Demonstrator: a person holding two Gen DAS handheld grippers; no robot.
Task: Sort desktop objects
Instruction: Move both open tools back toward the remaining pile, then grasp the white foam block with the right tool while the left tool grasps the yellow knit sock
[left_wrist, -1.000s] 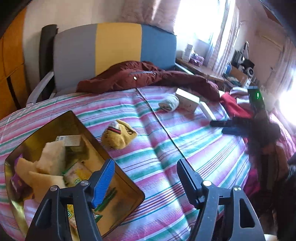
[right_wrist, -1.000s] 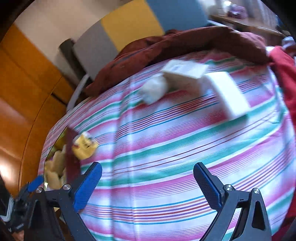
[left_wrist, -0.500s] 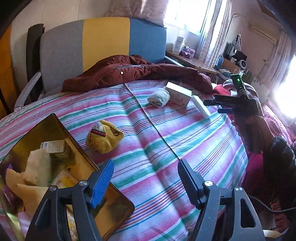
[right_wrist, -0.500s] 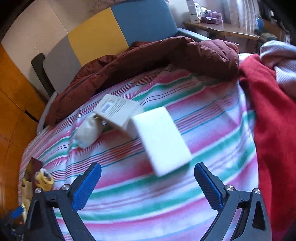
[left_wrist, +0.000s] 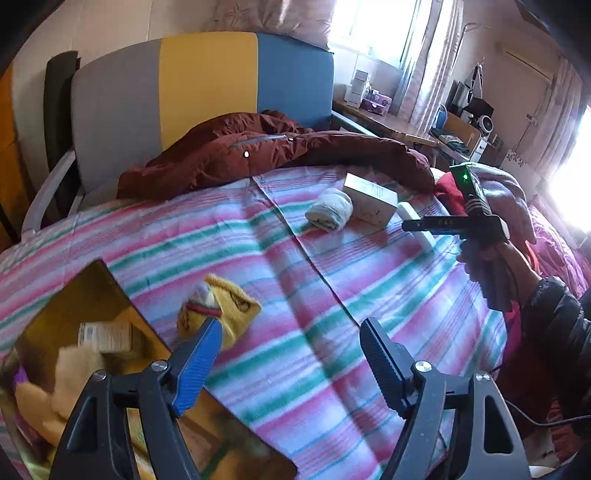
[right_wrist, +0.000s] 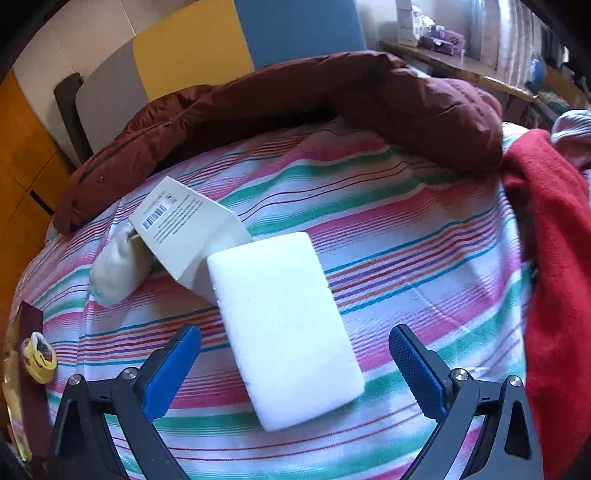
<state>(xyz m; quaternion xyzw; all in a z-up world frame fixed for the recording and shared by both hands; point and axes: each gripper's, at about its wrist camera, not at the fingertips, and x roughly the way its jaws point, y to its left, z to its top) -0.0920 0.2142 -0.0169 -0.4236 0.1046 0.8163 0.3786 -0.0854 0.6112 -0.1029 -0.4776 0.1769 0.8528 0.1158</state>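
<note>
Looks like we're lining up the right claw (right_wrist: 293, 363), jaws wide apart, on the white foam block (right_wrist: 284, 325) mid-frame on the bed, so next it drops and squeezes; left claw (left_wrist: 290, 354) hangs open by the tin (left_wrist: 110, 291).

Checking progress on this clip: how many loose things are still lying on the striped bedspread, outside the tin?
4. A yellow sock beside the tin; farther off, touching in a row, a rolled white sock, a white box and a flat white slab. The coat may hide more.
</note>
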